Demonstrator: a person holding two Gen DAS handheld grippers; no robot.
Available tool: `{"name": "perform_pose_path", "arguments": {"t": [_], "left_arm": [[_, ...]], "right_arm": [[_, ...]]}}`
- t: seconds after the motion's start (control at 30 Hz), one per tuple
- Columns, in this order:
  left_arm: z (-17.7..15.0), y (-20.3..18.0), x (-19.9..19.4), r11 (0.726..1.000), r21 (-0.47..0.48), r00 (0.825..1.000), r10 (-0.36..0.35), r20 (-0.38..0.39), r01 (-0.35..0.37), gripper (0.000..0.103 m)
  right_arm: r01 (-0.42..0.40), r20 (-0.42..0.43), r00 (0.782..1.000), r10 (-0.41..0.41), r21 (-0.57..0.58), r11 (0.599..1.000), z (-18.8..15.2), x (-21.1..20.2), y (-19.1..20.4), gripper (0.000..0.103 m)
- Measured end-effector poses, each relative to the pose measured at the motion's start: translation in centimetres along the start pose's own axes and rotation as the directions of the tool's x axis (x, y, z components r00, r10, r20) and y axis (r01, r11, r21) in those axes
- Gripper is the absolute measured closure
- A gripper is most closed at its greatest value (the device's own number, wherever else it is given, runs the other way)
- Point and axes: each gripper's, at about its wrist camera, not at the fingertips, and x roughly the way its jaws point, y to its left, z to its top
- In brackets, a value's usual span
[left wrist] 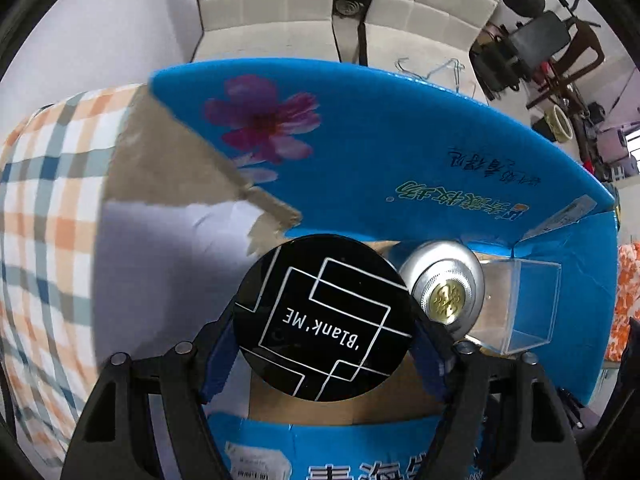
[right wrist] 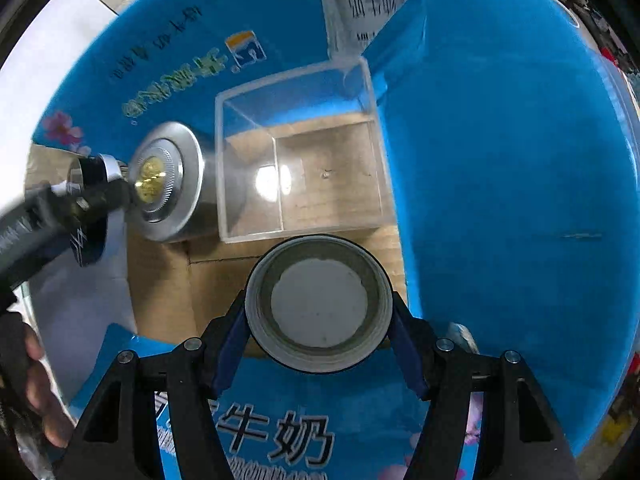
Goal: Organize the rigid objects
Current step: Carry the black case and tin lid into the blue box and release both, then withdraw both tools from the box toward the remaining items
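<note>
Jaws: left gripper [left wrist: 324, 354] clamps glossy black disc [left wrist: 325, 317]; right gripper [right wrist: 318, 340] clamps round grey jar [right wrist: 319, 303] above cardboard box [right wrist: 500, 160].

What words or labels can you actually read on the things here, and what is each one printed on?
"'Blank'ME": on the black round lid held in the left gripper.
"牛奶": on the blue box's near flap.
Green and black Chinese script on the far flap: upside down, too distorted to read.
Barcode sticker: too small.

Looks like a home, prob living rm: white padded sofa [left wrist: 280, 4], checked cloth [left wrist: 48, 208], chairs & stuff piled by wall [left wrist: 548, 52].
</note>
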Motion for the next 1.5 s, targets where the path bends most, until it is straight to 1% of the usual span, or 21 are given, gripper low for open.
{"name": "perform_pose_path", "arguments": {"t": [0.1, 0.27, 0.33, 0.4, 0.5, 0.57, 0.63, 0.67, 0.7, 0.73, 0.8, 0.93, 0.97, 1.0, 1.1, 1.2, 1.3, 1.4, 1.5], "left_arm": [[1.0, 0.0, 0.1, 1.0, -0.005, 1.0, -0.021, -0.019, 0.021, 0.027], [1.3, -0.1, 0.1, 1.0, 0.021, 1.0, -0.022, -0.022, 0.023, 0.027], [1.3, 0.0, 0.0, 0.999, 0.025, 0.999, -0.024, -0.025, 0.025, 0.027], [1.3, 0.1, 0.0, 0.999, 0.026, 0.999, -0.034, -0.027, 0.035, 0.027], [1.4, 0.3, 0.0, 0.999, 0.022, 0.999, -0.045, -0.028, 0.046, 0.028], [1.2, 0.4, 0.0, 0.998, 0.014, 0.997, -0.064, -0.04, 0.064, 0.023], [1.0, 0.2, 0.0, 0.997, 0.02, 0.996, -0.069, -0.054, 0.07, 0.013], [0.9, 0.0, -0.1, 0.997, 0.027, 0.996, -0.066, -0.054, 0.068, 0.011], [0.7, -0.3, -0.4, 0.997, 0.037, 0.997, -0.059, -0.047, 0.061, 0.004], [0.6, -0.4, -0.6, 0.998, 0.043, 0.998, -0.054, -0.04, 0.055, 0.0], [0.6, -0.4, -1.0, 0.998, 0.042, 0.999, -0.039, -0.023, 0.04, 0.0], [0.5, 0.1, -1.4, 0.999, 0.031, 0.999, -0.03, -0.014, 0.03, 0.0], [0.5, 0.2, -1.5, 0.999, 0.031, 1.0, -0.023, -0.009, 0.023, 0.0], [0.4, 0.4, -1.8, 0.999, 0.031, 1.0, -0.012, 0.002, 0.012, 0.0], [-0.2, 0.9, -2.5, 1.0, 0.027, 1.0, 0.013, 0.025, -0.014, 0.0], [-1.2, 1.4, -3.2, 0.999, 0.029, 0.998, 0.042, 0.047, -0.044, 0.0], [-2.9, 1.7, -4.5, 0.997, 0.031, 0.993, 0.072, 0.094, -0.075, 0.0], [-4.6, 2.0, -6.2, 0.997, 0.033, 0.988, 0.07, 0.136, -0.076, 0.0], [-6.4, 2.0, -8.0, 0.997, 0.045, 0.984, 0.062, 0.166, -0.07, 0.0]], "right_arm": [[-0.001, -0.02, 1.0, 0.001, 0.012, 1.0, 0.4, 0.7, 0.2, 0.035], [-0.018, -0.033, 0.999, 0.019, 0.036, 0.999, 1.0, 1.0, 0.2, 0.035], [-0.023, -0.044, 0.999, 0.024, 0.027, 0.999, 1.6, 1.3, 0.4, 0.032], [-0.033, -0.049, 0.998, 0.034, 0.02, 0.999, 2.0, 1.0, 0.3, 0.026], [-0.03, -0.045, 0.999, 0.03, 0.005, 1.0, 1.8, 1.0, 0.4, 0.02], [-0.024, -0.04, 0.999, 0.023, -0.003, 1.0, 1.9, 0.8, 0.6, 0.017], [-0.026, -0.038, 0.999, 0.026, -0.01, 1.0, 1.9, 0.6, 0.7, 0.013], [-0.022, -0.034, 0.999, 0.022, -0.014, 1.0, 1.9, 0.4, 0.8, 0.011], [-0.018, -0.03, 0.999, 0.017, -0.016, 1.0, 1.9, 0.3, 0.9, 0.009], [-0.014, -0.027, 1.0, 0.013, -0.02, 1.0, 1.9, 0.2, 1.0, 0.009], [-0.001, -0.015, 1.0, 0.001, -0.029, 1.0, 1.9, -0.2, 1.1, 0.008], [0.021, 0.006, 1.0, -0.021, -0.044, 0.999, 1.5, -1.5, 1.2, 0.008], [0.025, 0.015, 1.0, -0.025, -0.049, 0.998, 1.5, -2.0, 1.0, 0.005], [0.025, 0.021, 0.999, -0.024, -0.056, 0.998, 1.5, -2.4, 1.1, 0.0], [0.058, 0.052, 0.997, -0.054, -0.078, 0.995, -0.3, -4.2, 0.6, 0.0], [0.072, 0.087, 0.994, -0.064, -0.093, 0.993, -1.2, -5.7, 0.6, 0.0], [0.08, 0.125, 0.99, -0.066, -0.112, 0.99, -2.3, -7.7, 0.8, 0.0], [0.097, 0.174, 0.982, -0.072, -0.139, 0.986, -4.2, -10.1, 0.7, 0.0], [0.086, 0.221, 0.974, -0.05, -0.158, 0.984, -6.5, -12.2, 0.6, 0.0]]}}
